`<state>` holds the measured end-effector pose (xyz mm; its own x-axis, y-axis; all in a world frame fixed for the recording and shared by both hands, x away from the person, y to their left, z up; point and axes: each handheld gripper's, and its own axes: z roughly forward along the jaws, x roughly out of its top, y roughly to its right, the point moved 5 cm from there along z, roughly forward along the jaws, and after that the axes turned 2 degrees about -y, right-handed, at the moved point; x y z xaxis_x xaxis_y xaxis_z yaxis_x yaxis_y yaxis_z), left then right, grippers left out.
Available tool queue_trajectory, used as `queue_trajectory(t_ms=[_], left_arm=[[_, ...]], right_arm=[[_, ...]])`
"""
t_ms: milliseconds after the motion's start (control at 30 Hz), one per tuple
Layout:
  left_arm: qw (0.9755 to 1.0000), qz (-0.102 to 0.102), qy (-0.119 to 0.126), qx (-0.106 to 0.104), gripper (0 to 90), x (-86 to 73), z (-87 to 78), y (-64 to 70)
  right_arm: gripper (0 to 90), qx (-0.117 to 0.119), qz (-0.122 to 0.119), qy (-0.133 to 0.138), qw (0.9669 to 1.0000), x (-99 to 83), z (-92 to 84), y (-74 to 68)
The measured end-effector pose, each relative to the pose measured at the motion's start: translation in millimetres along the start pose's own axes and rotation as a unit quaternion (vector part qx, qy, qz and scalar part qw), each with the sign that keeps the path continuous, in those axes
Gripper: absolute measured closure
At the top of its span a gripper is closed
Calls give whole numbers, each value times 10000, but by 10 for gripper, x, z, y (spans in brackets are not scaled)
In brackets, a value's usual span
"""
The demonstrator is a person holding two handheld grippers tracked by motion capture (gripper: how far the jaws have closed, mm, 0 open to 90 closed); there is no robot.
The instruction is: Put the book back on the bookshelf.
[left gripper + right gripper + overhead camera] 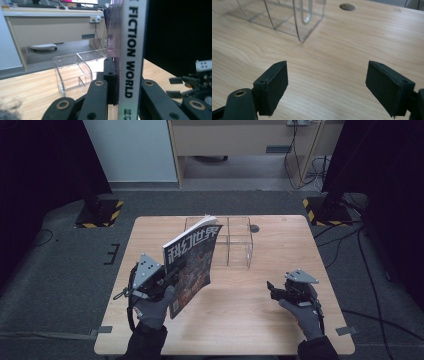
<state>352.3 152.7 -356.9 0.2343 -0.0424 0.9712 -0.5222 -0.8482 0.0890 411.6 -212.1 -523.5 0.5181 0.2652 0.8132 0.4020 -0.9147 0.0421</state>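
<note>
front table (235,295) was bare | clear organizer (235,242) blocked far middle | magazine (192,262) stood upright at left

Dim, soft overhead light (dark corners)

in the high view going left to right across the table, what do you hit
left gripper → magazine → clear acrylic holder → right gripper
</note>
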Motion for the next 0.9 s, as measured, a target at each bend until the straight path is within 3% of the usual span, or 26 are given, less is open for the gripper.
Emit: queue_trajectory(t_ms=[100, 533, 767, 900], left_arm=[[10000, -30, 53, 66, 821, 29, -36, -57], [9995, -117, 194, 225, 821, 183, -77, -222], [9985, -125, 369, 388, 821, 339, 1, -304], [9977, -269, 487, 377, 821, 407, 114, -349]], right_arm=[[173, -28, -28, -160, 9999, -52, 37, 6], [154, -116, -74, -404, 9991, -135, 119, 3], [152, -87, -125, -413, 9990, -131, 130, -13], [149, -82, -130, -421, 9990, -126, 140, -24]])
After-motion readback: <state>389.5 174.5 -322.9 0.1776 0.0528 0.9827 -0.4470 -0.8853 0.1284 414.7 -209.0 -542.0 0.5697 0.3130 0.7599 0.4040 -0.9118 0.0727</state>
